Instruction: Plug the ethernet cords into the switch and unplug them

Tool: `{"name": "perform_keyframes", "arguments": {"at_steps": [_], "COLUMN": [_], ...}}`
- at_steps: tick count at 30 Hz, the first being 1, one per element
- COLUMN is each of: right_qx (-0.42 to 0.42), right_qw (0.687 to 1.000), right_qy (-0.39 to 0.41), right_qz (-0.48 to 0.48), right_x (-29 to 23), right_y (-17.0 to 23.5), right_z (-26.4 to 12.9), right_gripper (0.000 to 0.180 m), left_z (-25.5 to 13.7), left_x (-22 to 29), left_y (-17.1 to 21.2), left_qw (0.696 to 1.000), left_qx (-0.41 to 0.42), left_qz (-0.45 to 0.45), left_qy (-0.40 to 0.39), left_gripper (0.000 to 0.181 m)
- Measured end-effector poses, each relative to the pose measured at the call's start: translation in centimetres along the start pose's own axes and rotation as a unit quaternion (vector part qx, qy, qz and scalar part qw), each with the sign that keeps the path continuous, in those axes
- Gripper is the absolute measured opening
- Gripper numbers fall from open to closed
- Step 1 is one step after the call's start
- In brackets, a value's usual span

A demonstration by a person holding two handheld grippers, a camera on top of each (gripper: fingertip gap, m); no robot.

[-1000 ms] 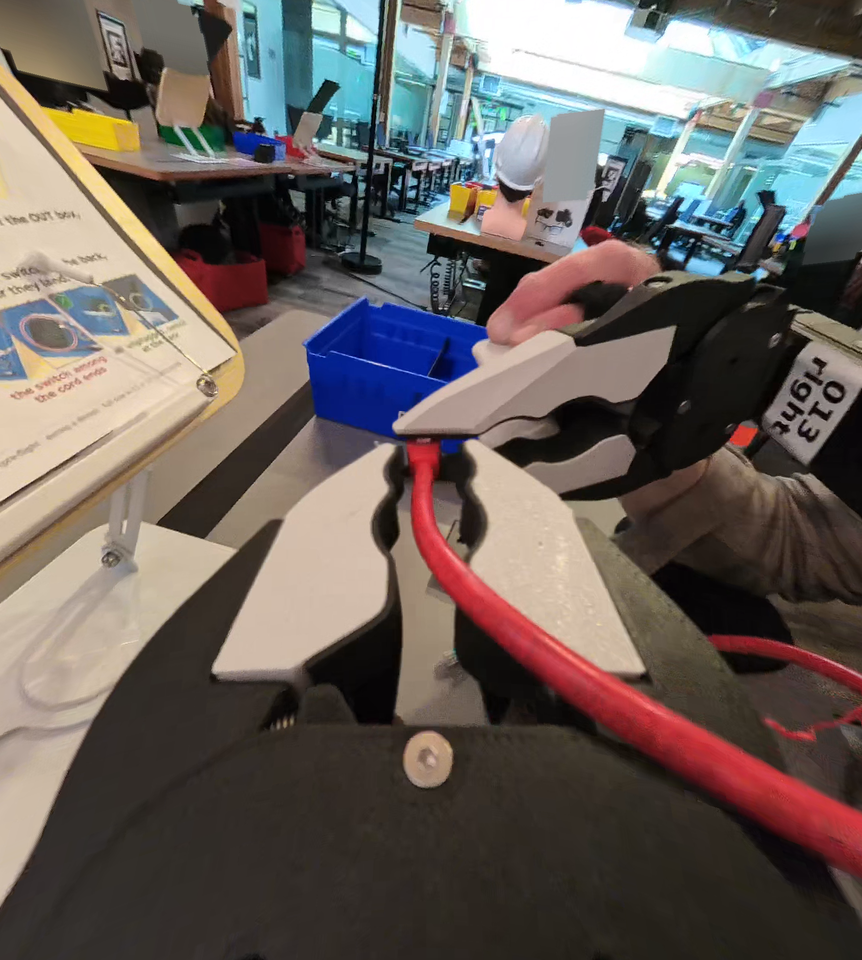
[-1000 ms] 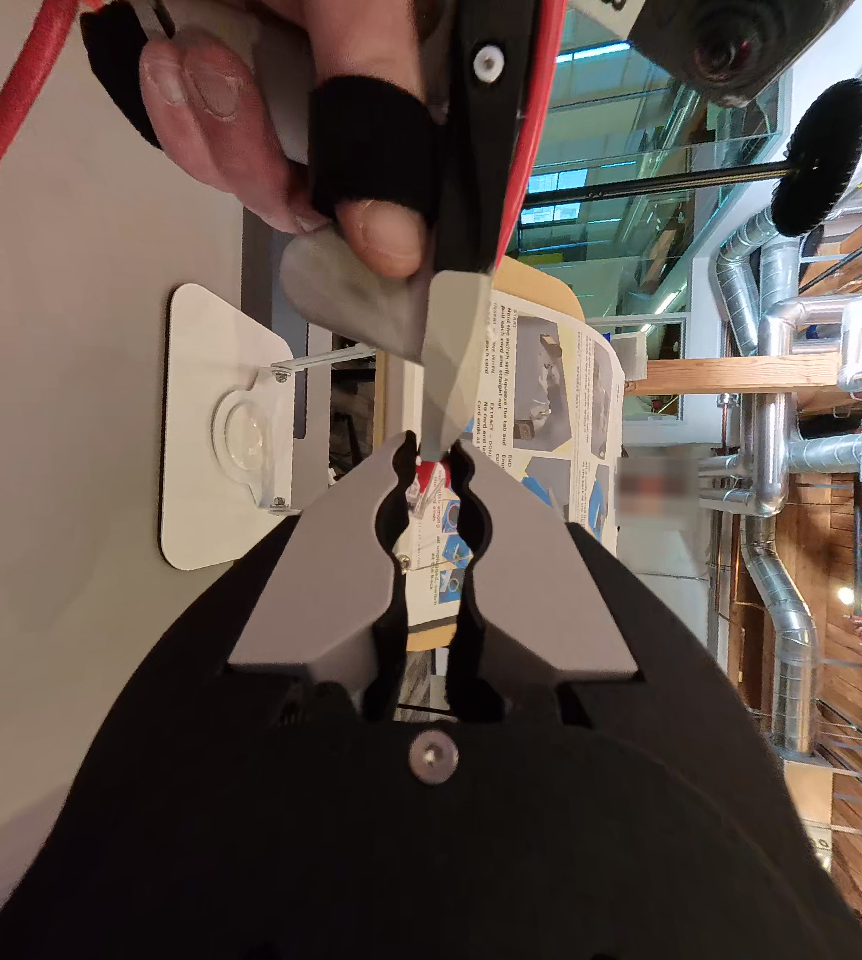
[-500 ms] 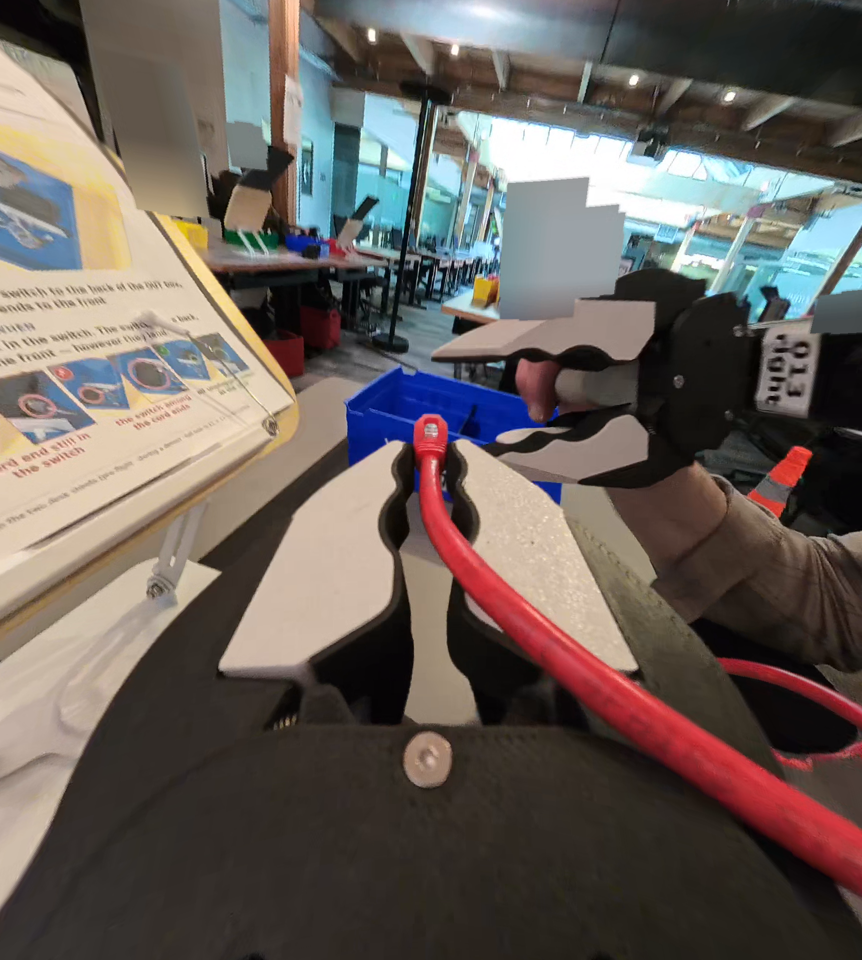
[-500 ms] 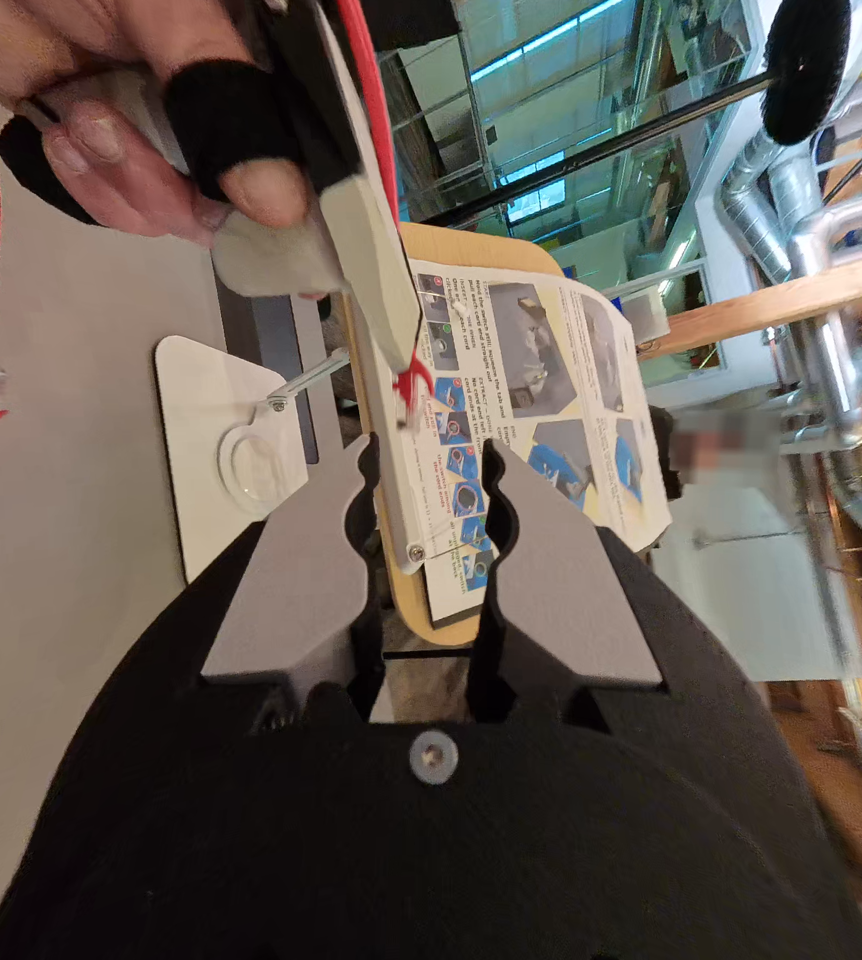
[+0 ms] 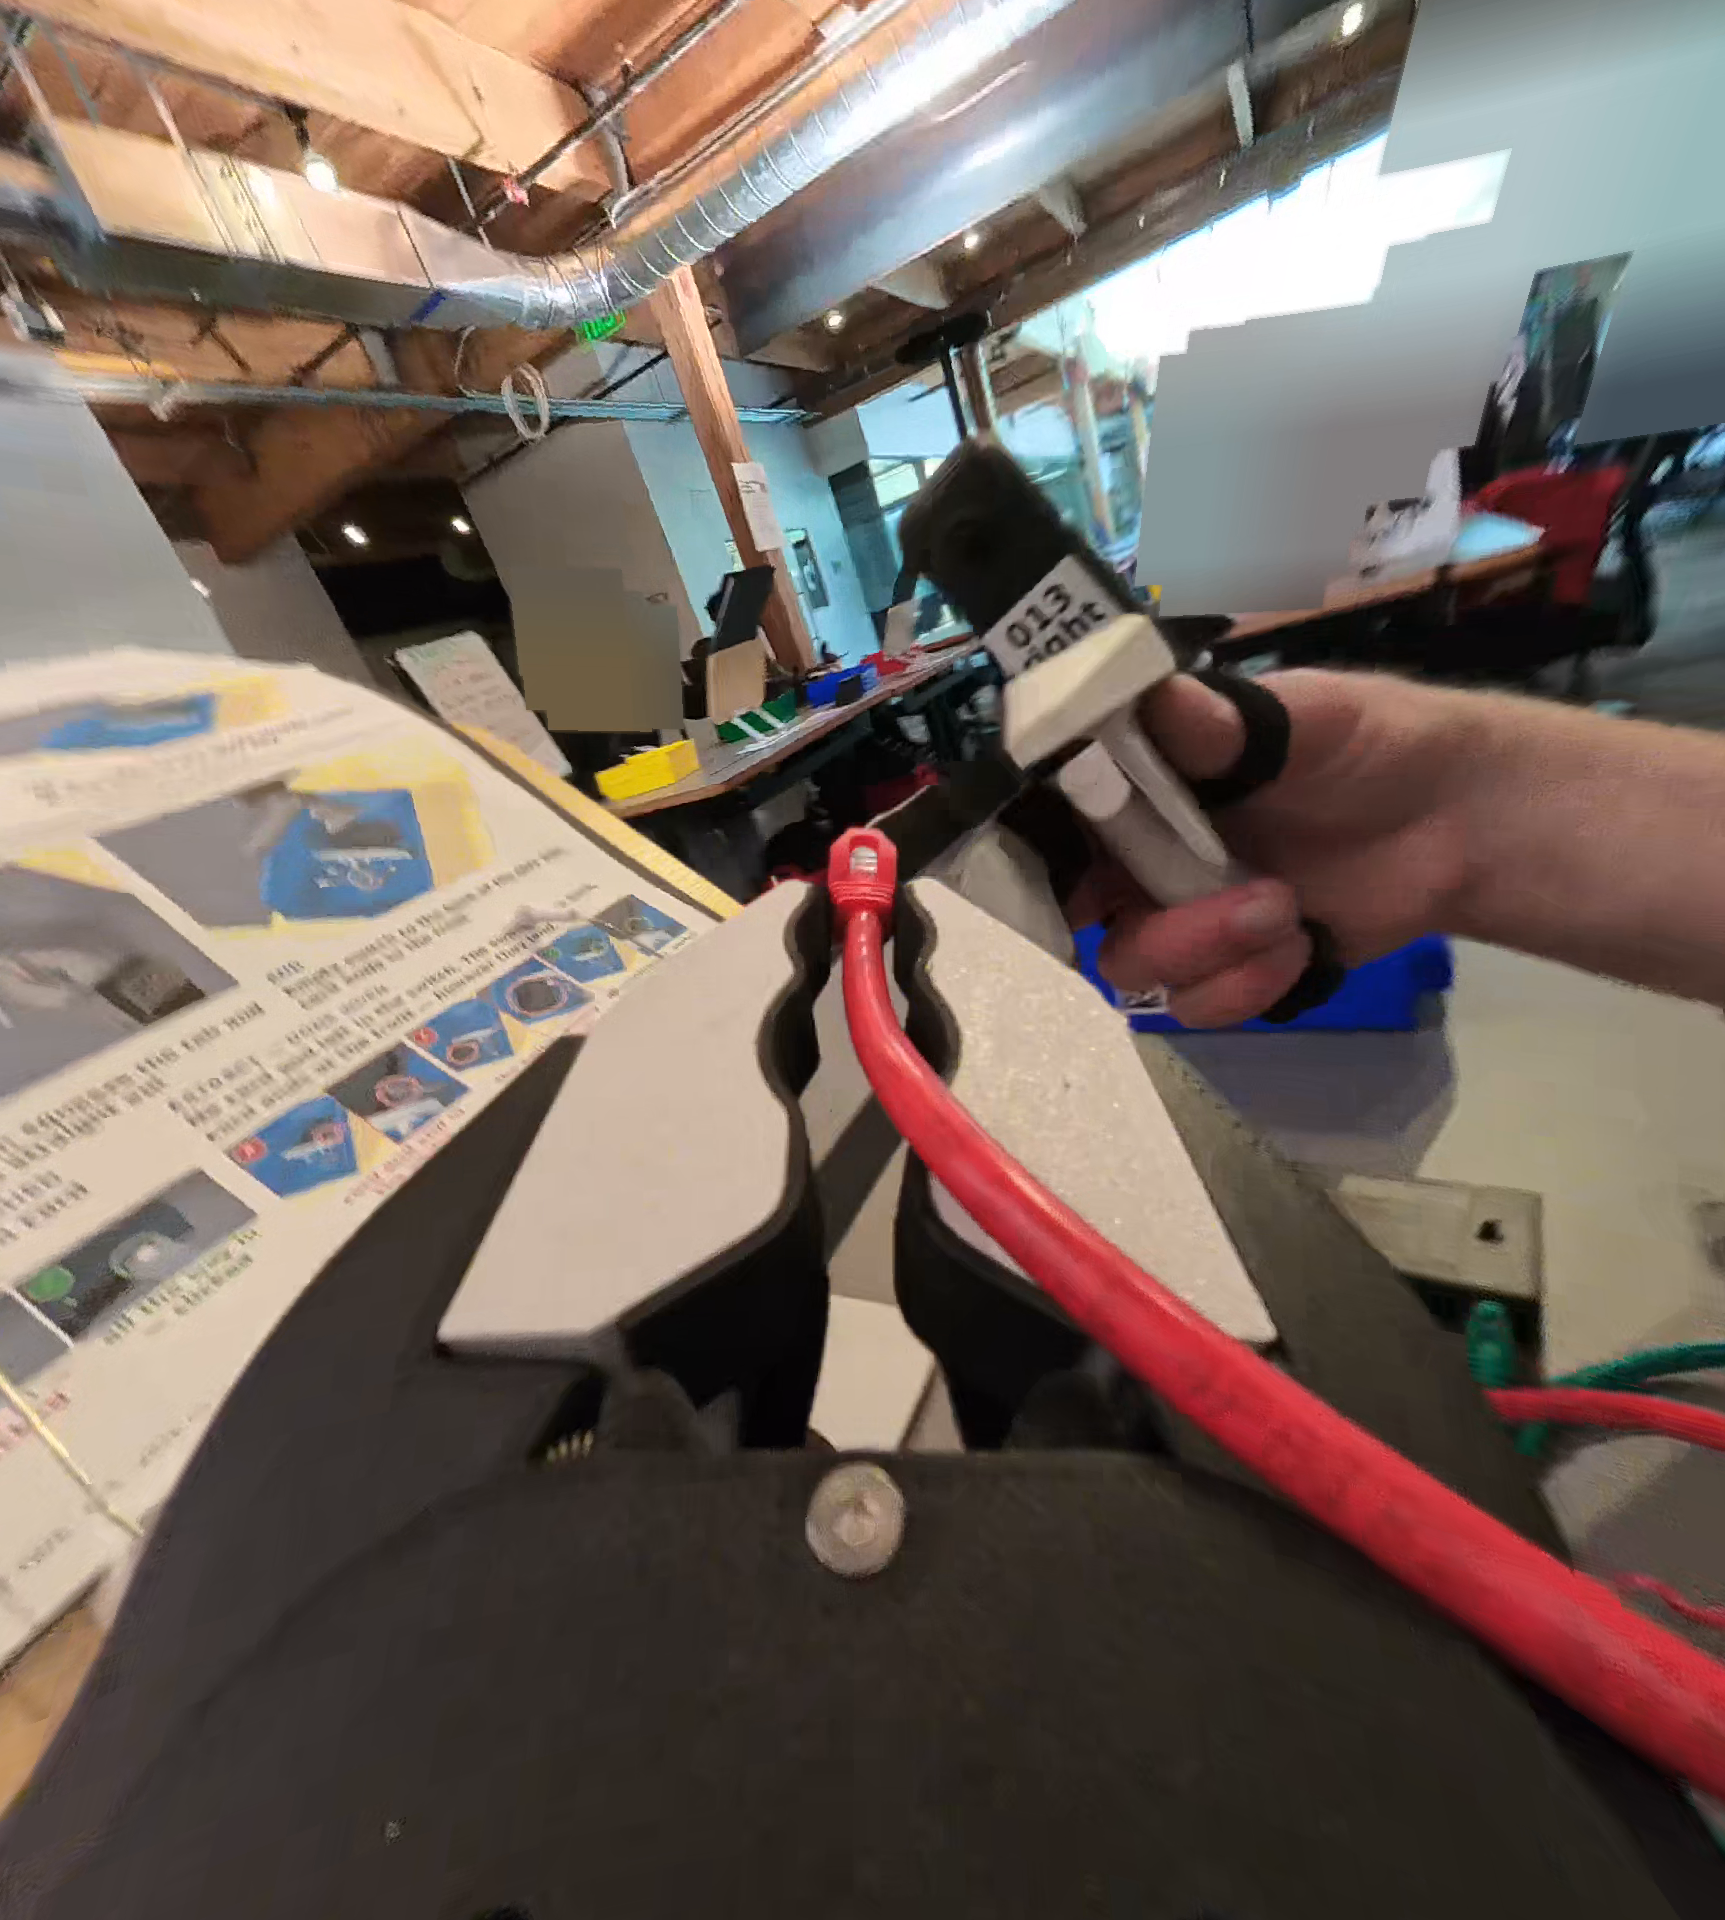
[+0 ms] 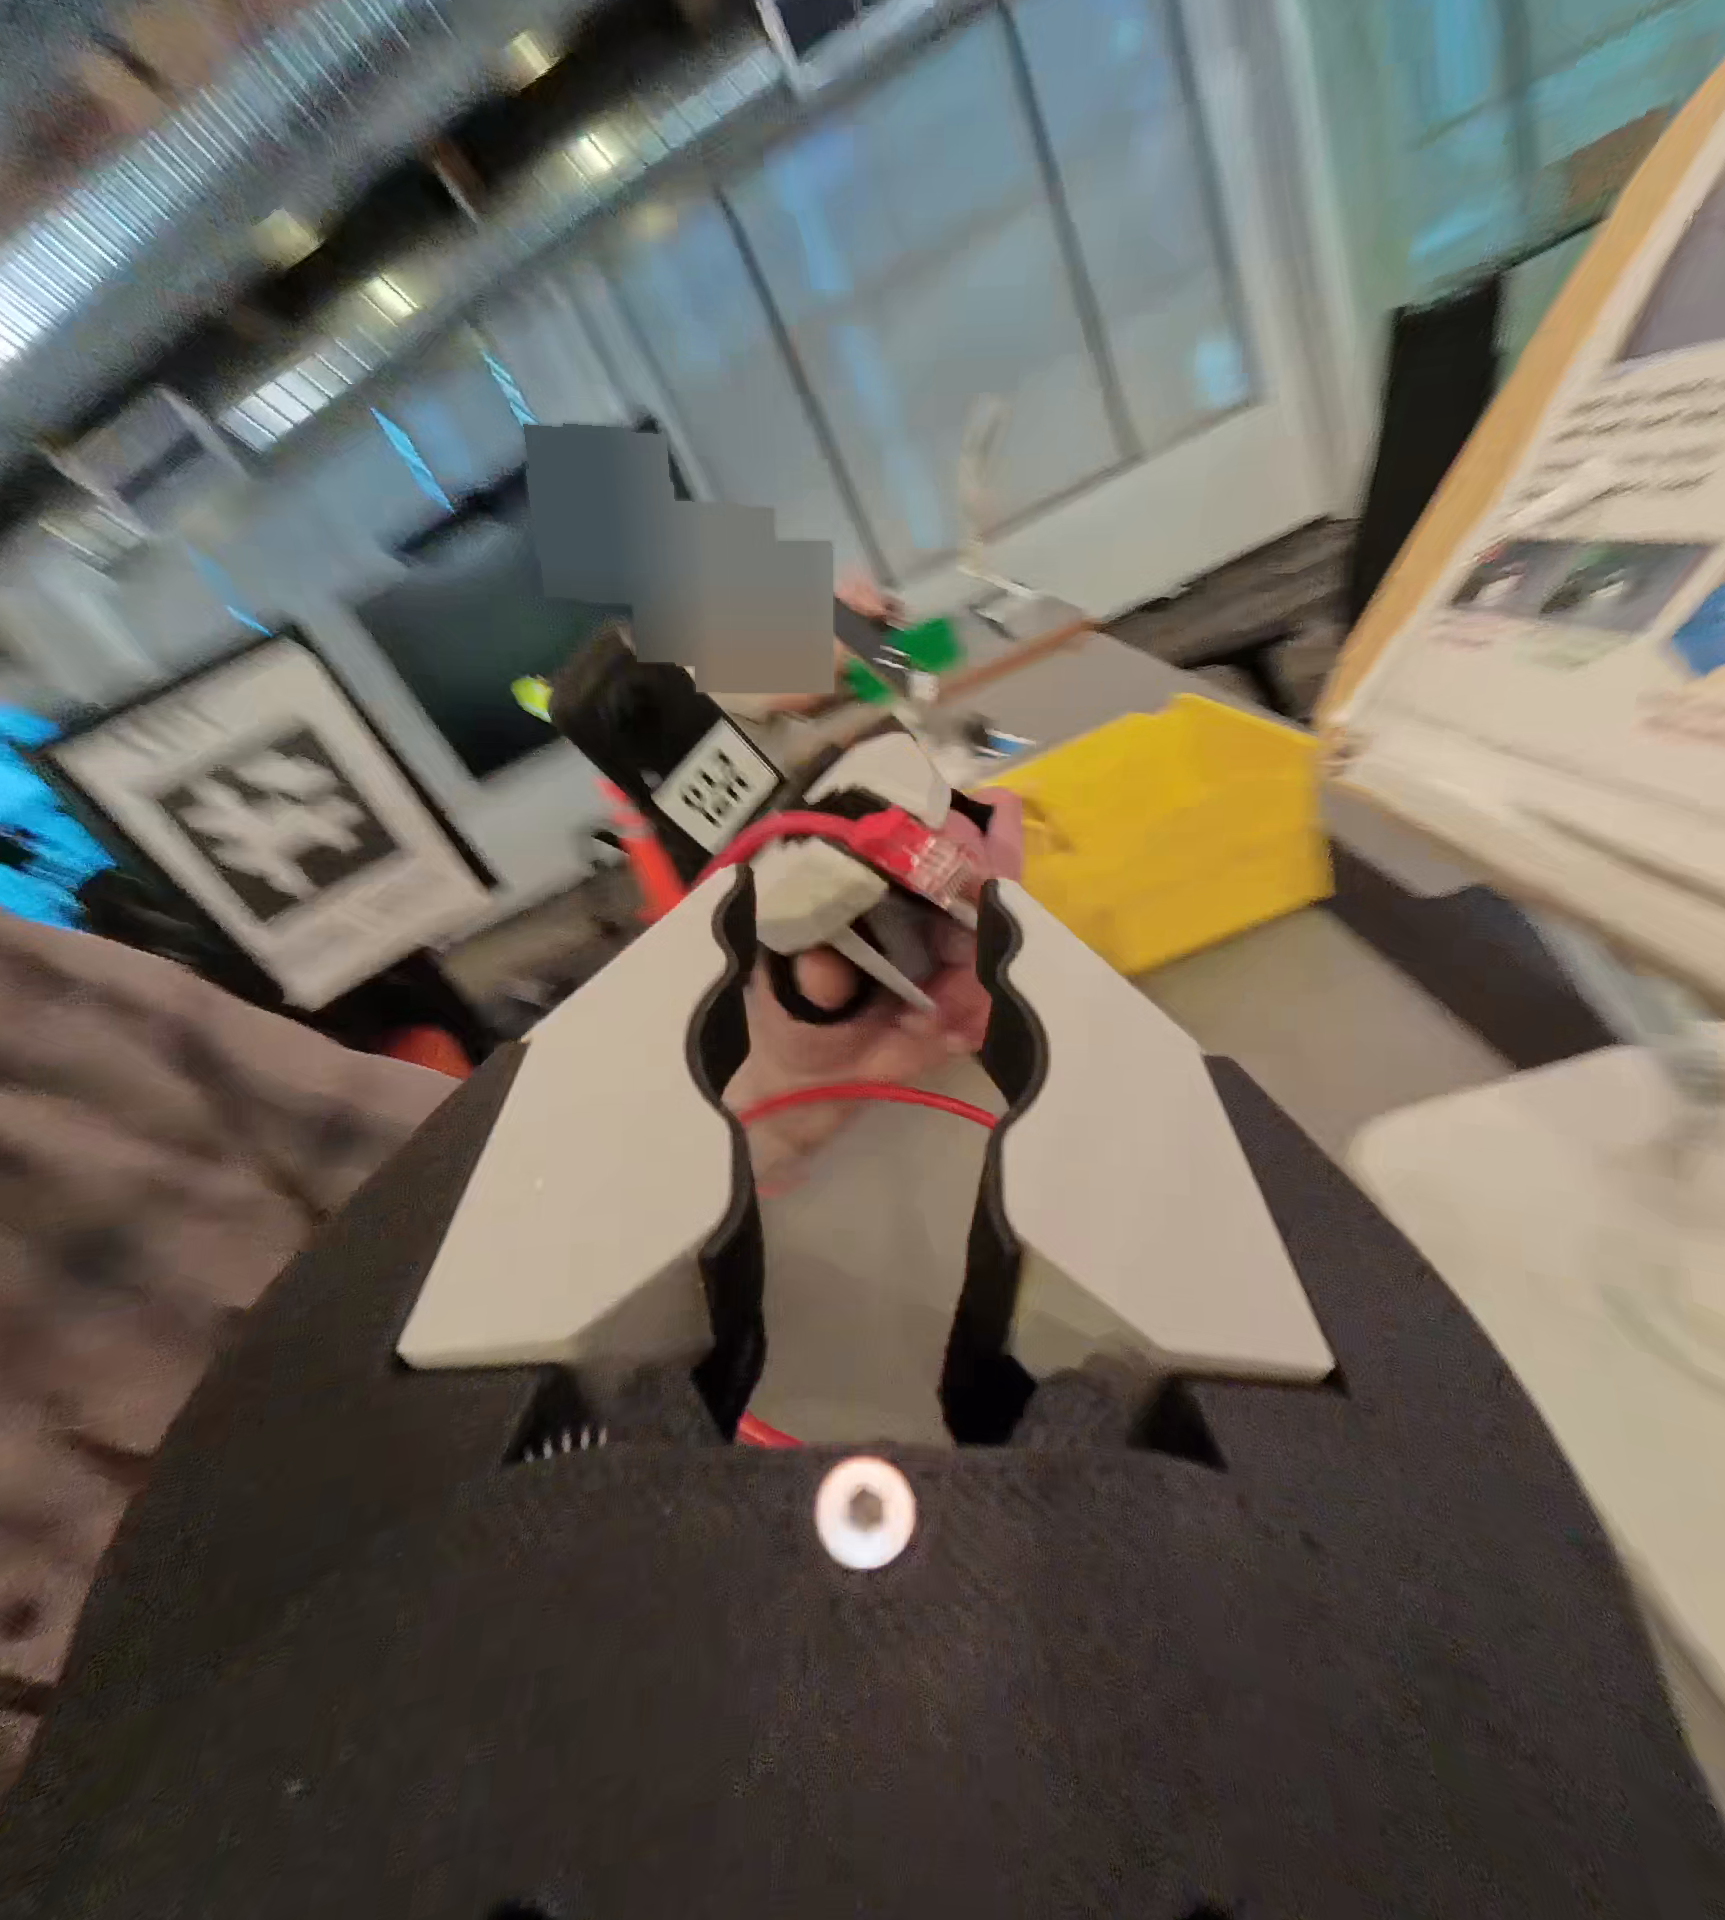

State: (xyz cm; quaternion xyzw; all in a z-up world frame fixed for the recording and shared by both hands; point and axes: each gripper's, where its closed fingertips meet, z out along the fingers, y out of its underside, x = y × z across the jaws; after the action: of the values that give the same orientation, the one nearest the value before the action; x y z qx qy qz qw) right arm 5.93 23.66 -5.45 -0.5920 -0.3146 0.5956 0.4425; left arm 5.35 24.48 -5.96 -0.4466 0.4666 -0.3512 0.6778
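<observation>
Left wrist view: left gripper (image 5: 860, 914) pinching thick red ethernet cord (image 5: 1097, 1226) just behind plug, plug poking past fingertips. Right gripper (image 6: 863, 914) now spread, empty, backed off plug after regrip a second ago. Handover done; switch unseen, insertion next.

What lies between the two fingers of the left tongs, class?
The red ethernet cord lies there, pinched by the left tongs, with its plug poking out past the tips. The left wrist view shows this.
</observation>
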Motion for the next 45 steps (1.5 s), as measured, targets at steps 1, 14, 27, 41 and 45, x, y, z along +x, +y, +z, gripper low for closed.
{"name": "perform_keyframes", "arguments": {"at_steps": [1, 14, 27, 41, 45], "right_qx": [0.011, 0.001, -0.048, -0.033, -0.014], "right_qw": [0.999, 0.996, 0.997, 0.998, 0.998], "right_qy": [-0.027, -0.065, -0.010, -0.010, 0.000], "right_qz": [0.033, 0.069, 0.052, 0.059, 0.061], "right_x": [-0.1, -0.7, -0.6, -0.4, 0.2], "right_y": [0.0, 1.4, 2.0, 1.6, 0.9], "right_z": [0.1, 1.1, 0.9, 0.8, 0.1], "right_gripper": [0.040, 0.015, 0.013, 0.026, 0.029], "left_z": [0.1, 1.1, 1.5, 1.5, 1.3], "left_x": [0.3, 1.9, 2.1, 1.6, 1.0], "left_y": [-0.2, 0.2, 0.4, 0.2, 0.1], "left_qw": [1.000, 0.983, 0.961, 0.957, 0.959], "left_qx": [-0.002, -0.048, -0.077, -0.081, -0.078], "left_qz": [0.029, 0.177, 0.259, 0.263, 0.253], "left_qy": [-0.006, -0.027, -0.061, -0.089, -0.102], "left_gripper": [0.012, 0.011, 0.014, 0.012, 0.012]}}
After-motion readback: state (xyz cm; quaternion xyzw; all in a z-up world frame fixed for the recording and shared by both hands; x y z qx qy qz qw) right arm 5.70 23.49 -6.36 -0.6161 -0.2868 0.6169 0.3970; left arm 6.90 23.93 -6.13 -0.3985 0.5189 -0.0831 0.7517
